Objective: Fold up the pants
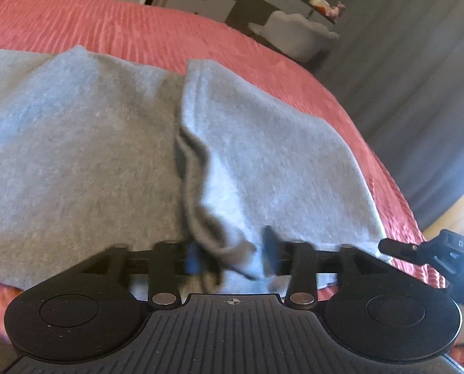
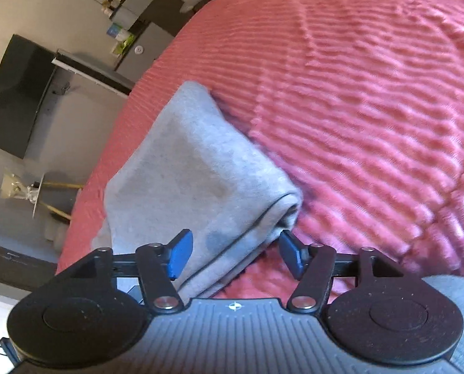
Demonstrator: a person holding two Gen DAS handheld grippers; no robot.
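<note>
both grippers straddle grey pants [image 1: 107, 155] on a pink bedspread [image 2: 356, 93]: left gripper [image 1: 229, 257] loose around a bunched ridge at 6 o'clock; right gripper [image 2: 235, 257] unclenched over a folded edge.

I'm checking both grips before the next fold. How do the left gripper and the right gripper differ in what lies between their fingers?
The left gripper has a bunched ridge of the grey pants between its fingers; the right gripper straddles a flat folded edge of the pants plus some pink bedspread. The left gripper's pads look blurred; the right gripper's blue pads look sharp. Both stand partly open, with no clear pinch.
</note>
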